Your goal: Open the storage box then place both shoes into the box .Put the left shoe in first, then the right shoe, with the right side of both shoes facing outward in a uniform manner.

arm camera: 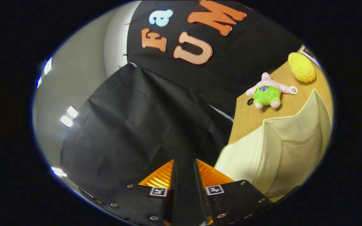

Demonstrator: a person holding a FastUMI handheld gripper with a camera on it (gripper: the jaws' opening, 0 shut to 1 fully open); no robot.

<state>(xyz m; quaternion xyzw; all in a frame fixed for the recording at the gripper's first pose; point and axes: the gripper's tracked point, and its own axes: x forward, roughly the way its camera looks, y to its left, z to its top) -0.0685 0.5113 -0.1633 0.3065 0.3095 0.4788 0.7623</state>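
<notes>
The cream fabric storage box [281, 150] stands on a wooden table [250, 119], to the right of my fingers and a little beyond them. I see its pale side panels and a folded corner; I cannot tell whether its lid is open. My gripper [184, 161] is tilted and points past the table's edge at the black cloth wall. Its fingers stand close together with only a narrow slit between them, and nothing is held there.
A pink plush toy in green shorts [267, 92] lies on the table beyond the box. A yellow bumpy object [301, 67] sits farther back. A grey ceiling with lights [69, 116] shows to the left of the cloth.
</notes>
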